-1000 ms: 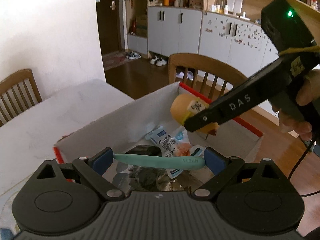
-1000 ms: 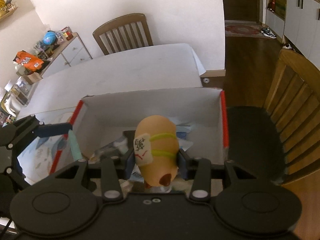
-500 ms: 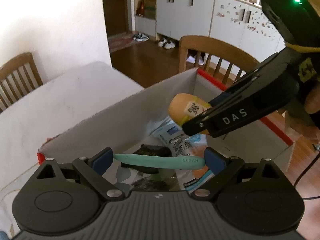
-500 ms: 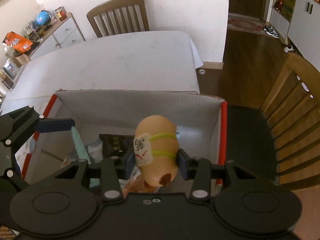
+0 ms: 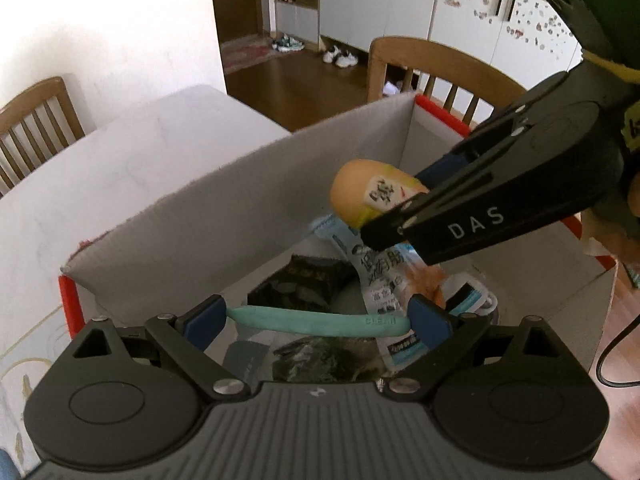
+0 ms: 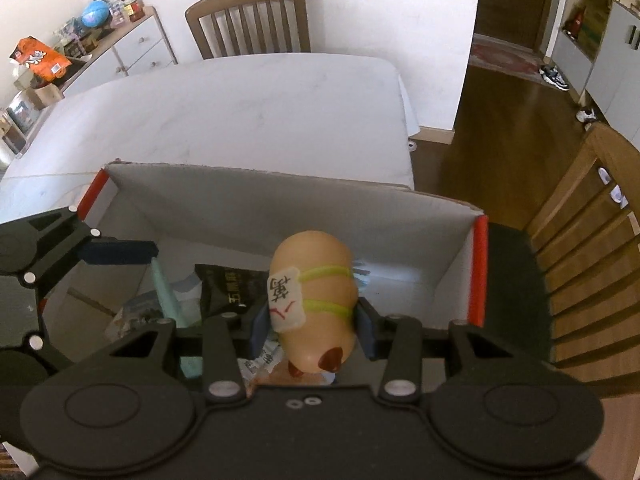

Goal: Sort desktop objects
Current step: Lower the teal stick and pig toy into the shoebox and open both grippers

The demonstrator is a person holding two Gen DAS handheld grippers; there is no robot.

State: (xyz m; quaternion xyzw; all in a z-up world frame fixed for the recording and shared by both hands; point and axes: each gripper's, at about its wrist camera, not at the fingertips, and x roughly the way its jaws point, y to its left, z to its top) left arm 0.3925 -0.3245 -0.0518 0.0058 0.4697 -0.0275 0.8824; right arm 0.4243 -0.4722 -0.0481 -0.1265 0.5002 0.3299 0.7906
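Note:
My left gripper is shut on a flat teal strip marked CLEAN, held crosswise between its blue pads above the open cardboard box. My right gripper is shut on a tan capsule-shaped toy with two yellow-green bands and a white tag; the toy hangs over the box's inside. In the left wrist view the right gripper reaches in from the right with the toy at its tip. In the right wrist view the left gripper comes in from the left with the teal strip.
The box with red corner tape holds a black packet, a blue-and-white snack pouch and other wrappers. It rests at the edge of a white table. Wooden chairs stand beyond the table and at the right.
Both grippers have tilted further down and moved lower over the box, so more of its contents shows. Each grip is unchanged.

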